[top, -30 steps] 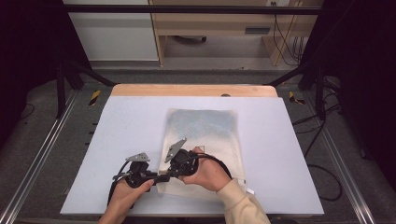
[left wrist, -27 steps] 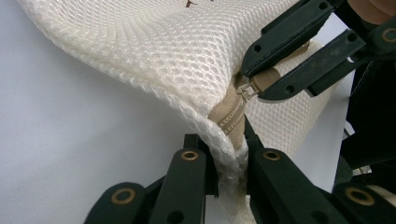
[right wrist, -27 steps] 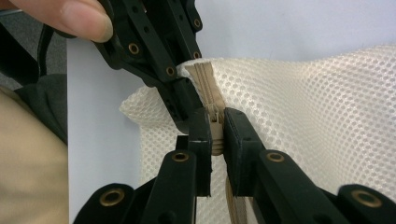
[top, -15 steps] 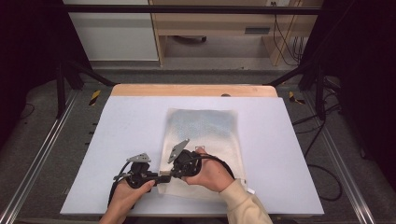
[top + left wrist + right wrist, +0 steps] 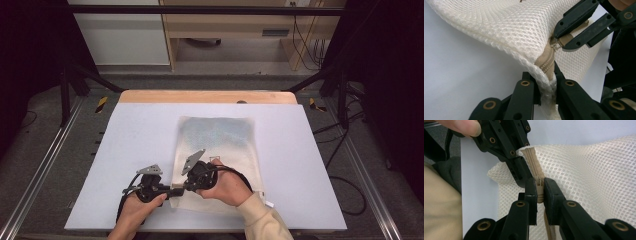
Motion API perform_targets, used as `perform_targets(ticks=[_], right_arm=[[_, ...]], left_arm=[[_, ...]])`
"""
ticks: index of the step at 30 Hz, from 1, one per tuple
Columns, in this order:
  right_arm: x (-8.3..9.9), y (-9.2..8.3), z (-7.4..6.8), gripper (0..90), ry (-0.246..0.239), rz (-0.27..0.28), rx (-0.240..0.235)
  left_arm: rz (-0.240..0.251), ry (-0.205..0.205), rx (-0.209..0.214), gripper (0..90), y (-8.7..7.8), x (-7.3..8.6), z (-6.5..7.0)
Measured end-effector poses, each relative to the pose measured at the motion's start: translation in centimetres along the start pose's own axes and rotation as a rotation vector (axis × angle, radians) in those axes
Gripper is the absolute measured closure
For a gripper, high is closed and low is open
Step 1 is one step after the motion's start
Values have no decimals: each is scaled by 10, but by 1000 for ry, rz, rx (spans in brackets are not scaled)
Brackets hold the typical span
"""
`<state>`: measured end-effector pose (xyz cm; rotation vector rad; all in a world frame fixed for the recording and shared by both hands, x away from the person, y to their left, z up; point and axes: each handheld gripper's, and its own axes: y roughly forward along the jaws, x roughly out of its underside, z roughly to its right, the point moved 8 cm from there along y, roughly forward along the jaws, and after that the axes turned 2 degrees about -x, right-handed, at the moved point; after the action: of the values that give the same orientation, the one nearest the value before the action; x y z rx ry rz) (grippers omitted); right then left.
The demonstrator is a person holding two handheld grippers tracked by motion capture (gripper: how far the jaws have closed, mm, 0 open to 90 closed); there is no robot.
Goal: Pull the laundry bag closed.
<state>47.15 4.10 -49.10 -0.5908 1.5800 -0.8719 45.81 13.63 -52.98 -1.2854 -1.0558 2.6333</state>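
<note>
- Left gripper (image 5: 547, 86): jaws clamped on the near-left corner of the mesh bag (image 5: 506, 30), at the end of its tan zipper (image 5: 546, 62).
- Right gripper (image 5: 540, 191): jaws closed on the zipper pull (image 5: 539, 182), just beside the left gripper.
- Corner of bag lifted off the surface between the two grippers.
- Rest of bag lies flat on the white table (image 5: 125, 135), right of centre, near the front edge.

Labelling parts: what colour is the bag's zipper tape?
Tan zipper tape on the white mesh bag; clearest in right gripper view.
</note>
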Motion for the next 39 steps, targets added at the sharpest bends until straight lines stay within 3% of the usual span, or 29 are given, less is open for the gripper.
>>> perform_targets(ticks=[30,39], right_arm=[[16,-10,0,821,30,0,6],[22,-18,3,821,47,0,31]], left_arm=[[-7,22,19,846,5,1,7],[3,19,19,847,4,0,7]])
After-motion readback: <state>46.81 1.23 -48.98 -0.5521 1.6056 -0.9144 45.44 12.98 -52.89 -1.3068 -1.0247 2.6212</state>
